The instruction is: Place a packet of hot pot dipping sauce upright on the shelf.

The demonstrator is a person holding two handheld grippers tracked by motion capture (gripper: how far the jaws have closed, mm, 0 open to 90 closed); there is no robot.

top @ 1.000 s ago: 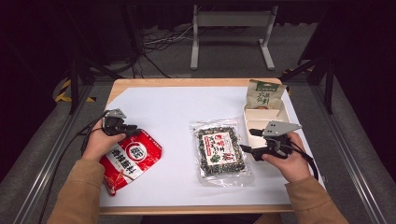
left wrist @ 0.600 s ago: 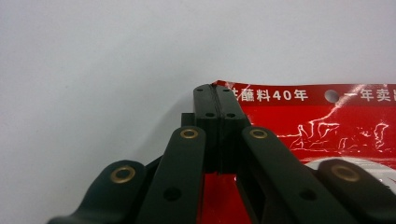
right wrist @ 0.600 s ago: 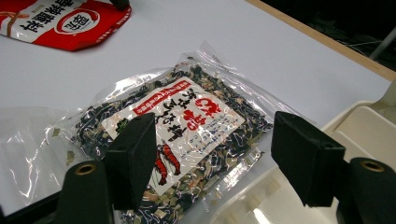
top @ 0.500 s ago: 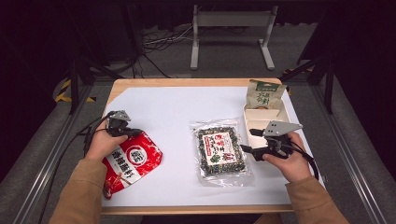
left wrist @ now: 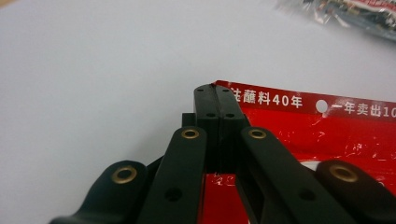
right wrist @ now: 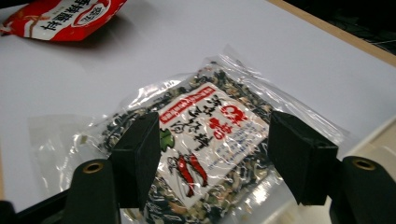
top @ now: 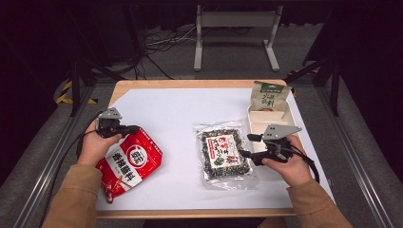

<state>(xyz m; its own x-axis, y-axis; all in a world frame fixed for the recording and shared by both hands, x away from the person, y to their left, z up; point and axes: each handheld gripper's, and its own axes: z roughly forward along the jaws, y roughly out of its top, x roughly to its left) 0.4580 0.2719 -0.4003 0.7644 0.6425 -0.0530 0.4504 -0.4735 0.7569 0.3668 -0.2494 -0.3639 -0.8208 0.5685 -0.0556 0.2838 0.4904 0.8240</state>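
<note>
A red snack bag (top: 130, 161) lies at the left of the white sheet. My left gripper (top: 133, 128) is shut on its top edge. In the left gripper view the two jaws (left wrist: 216, 91) meet on the corner of the red bag (left wrist: 327, 126), and that end is raised a little. A clear bag of dark dried bits with a red-and-white label (top: 223, 152) lies right of centre. My right gripper (top: 246, 145) is open at its right edge. Its jaws have just been closing slightly. In the right gripper view they (right wrist: 212, 140) stand wide, with the clear bag (right wrist: 205, 135) beyond them and untouched.
A beige divided tray (top: 259, 126) sits at the right edge of the sheet, with a green-and-white pouch (top: 268, 97) standing at its far end. The wooden table rim (top: 190, 84) frames the sheet. A metal stand (top: 235, 28) is on the floor behind.
The left jaws closed on the red bag's top edge, then the left hand rose a little and lifted that end. The right hand stayed put.
</note>
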